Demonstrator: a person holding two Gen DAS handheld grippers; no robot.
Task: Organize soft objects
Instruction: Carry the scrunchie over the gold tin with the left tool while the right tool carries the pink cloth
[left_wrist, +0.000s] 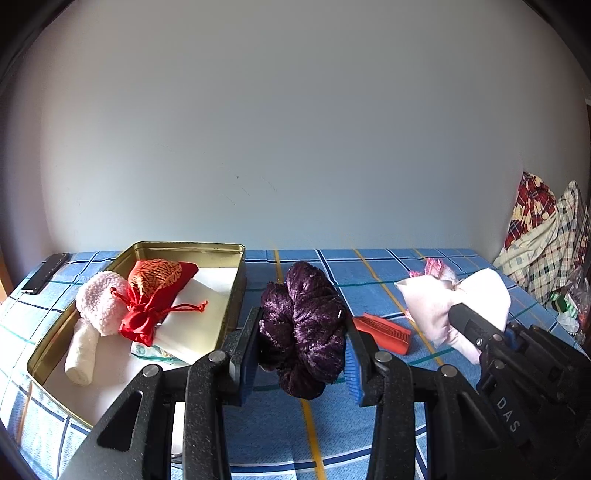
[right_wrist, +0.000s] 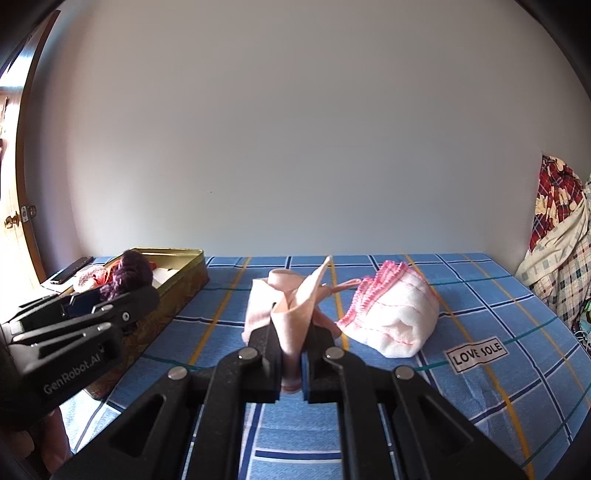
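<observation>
My left gripper (left_wrist: 301, 339) is shut on a purple velvet scrunchie (left_wrist: 303, 328) and holds it above the blue checked cloth, just right of the gold tin (left_wrist: 236, 266). The tin holds a fluffy pink roll (left_wrist: 101, 301), a red drawstring pouch (left_wrist: 151, 295) and a white roll (left_wrist: 81, 350). My right gripper (right_wrist: 291, 350) is shut on a pale pink cloth piece (right_wrist: 291, 314). In the left wrist view, the right gripper (left_wrist: 476, 328) holds that cloth (left_wrist: 436, 302) to the right. A white towel with pink trim (right_wrist: 391, 314) lies beyond.
A red flat item (left_wrist: 384, 328) lies on the cloth between the grippers. A phone (left_wrist: 46, 273) lies at the far left. Checked bedding (left_wrist: 546, 236) is piled at the right edge. A "LOVE SOLE" label (right_wrist: 476, 354) lies on the cloth. A wall stands behind.
</observation>
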